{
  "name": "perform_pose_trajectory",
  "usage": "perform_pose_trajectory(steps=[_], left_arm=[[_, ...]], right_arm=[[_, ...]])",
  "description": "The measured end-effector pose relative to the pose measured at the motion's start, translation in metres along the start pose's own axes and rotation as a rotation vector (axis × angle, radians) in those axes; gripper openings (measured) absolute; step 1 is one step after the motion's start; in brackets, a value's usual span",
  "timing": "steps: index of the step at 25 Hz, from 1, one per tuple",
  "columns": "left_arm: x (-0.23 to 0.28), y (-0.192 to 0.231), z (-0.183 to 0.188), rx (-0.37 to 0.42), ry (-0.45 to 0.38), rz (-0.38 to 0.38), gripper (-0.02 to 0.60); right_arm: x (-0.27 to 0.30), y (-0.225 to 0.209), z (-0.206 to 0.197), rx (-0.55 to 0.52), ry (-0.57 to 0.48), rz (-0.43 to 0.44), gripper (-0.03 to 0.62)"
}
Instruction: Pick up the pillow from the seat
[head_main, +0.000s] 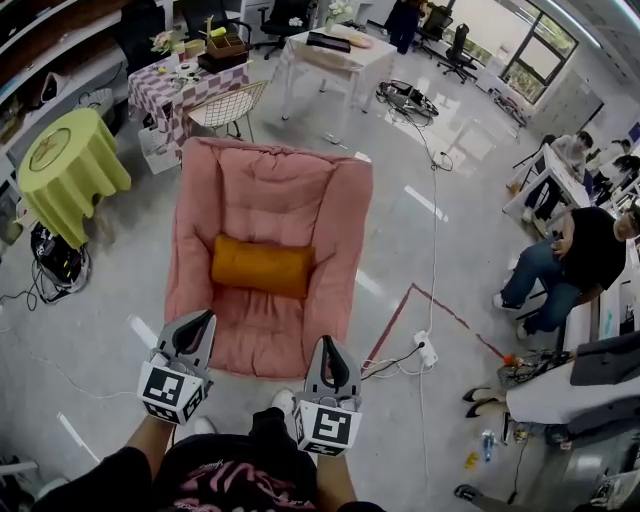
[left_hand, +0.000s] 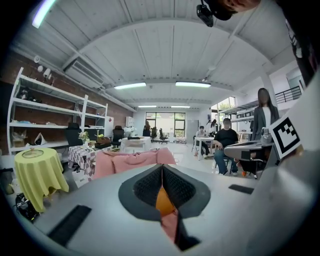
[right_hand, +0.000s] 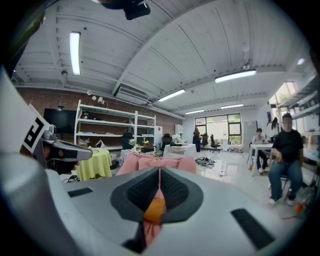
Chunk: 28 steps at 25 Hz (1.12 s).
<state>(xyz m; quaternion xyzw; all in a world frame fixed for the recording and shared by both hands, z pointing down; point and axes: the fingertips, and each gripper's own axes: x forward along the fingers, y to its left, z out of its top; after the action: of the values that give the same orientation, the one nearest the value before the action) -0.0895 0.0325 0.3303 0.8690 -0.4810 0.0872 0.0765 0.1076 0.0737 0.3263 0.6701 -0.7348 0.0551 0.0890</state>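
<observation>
An orange pillow (head_main: 262, 266) lies across the seat of a pink padded armchair (head_main: 268, 190) on the floor. My left gripper (head_main: 197, 322) hangs shut over the chair's front left edge, nothing held. My right gripper (head_main: 328, 350) is shut too, at the front right edge. Both stay short of the pillow. In the left gripper view the orange pillow (left_hand: 164, 202) shows behind the closed jaws of the left gripper (left_hand: 162, 170). The right gripper view likewise shows the pillow (right_hand: 155, 210) past the shut right gripper (right_hand: 159, 175).
A round table with a yellow-green cloth (head_main: 66, 160) stands left. A wire chair (head_main: 228, 106), a checkered table (head_main: 165, 82) and a white table (head_main: 335, 56) stand beyond the armchair. A power strip (head_main: 427, 351) with cables lies right. Seated people (head_main: 570, 262) are at far right.
</observation>
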Motion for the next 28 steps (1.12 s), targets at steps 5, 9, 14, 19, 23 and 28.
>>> perform_pose_trajectory(steps=[5,9,14,19,23,28], left_arm=[[0.032,-0.018,0.009,0.0,-0.001,0.026,0.011],[0.048,-0.034,0.014,0.002,0.002,0.053,0.011],[0.059,-0.046,0.019,0.005,0.001,0.083,0.011],[0.057,-0.043,0.022,-0.001,0.004,0.113,0.011],[0.054,-0.038,0.022,-0.006,0.003,0.122,0.011],[0.05,-0.024,0.022,-0.005,-0.009,0.12,0.011]], right_arm=[[0.016,-0.034,0.003,-0.002,-0.004,0.027,0.021],[0.025,-0.057,0.003,-0.003,-0.005,0.058,0.021],[0.034,-0.075,0.001,0.004,-0.006,0.086,0.021],[0.04,-0.075,0.004,0.003,-0.004,0.111,0.021],[0.041,-0.073,0.006,0.002,-0.002,0.116,0.021],[0.046,-0.062,0.01,-0.002,-0.014,0.106,0.021]])
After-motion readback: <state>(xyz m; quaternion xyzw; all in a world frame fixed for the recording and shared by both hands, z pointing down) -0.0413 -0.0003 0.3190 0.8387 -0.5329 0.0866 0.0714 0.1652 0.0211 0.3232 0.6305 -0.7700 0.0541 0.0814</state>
